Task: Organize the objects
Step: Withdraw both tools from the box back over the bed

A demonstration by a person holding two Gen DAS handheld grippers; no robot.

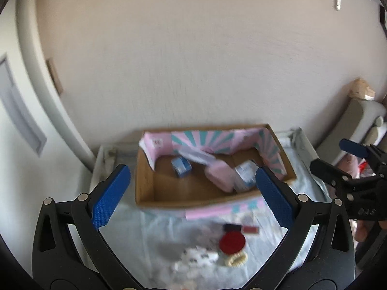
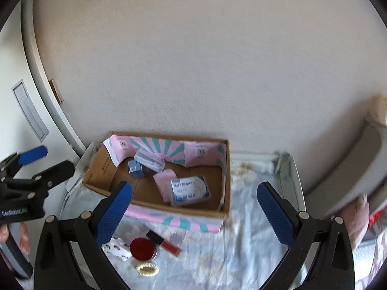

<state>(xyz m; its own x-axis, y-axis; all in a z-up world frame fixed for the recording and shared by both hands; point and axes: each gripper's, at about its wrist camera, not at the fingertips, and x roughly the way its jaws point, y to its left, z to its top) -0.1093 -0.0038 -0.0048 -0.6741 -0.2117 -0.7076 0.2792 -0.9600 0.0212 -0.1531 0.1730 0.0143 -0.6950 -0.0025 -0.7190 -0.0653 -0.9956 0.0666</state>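
Both my grippers, left (image 1: 192,193) and right (image 2: 194,207), hang spread wide with nothing between their blue pads. Ahead, the cardboard box (image 2: 169,207) sits on the pale cloth (image 2: 241,241), holding a pink case (image 2: 163,181) and small blue carton (image 2: 136,169). Outside its front wall lie a red round tin (image 2: 143,248), lip gloss tube (image 2: 164,241) and cream hair tie (image 2: 147,269).

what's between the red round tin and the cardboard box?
In the right wrist view, a lipstick lies between the red tin and the box, on the floral cloth.
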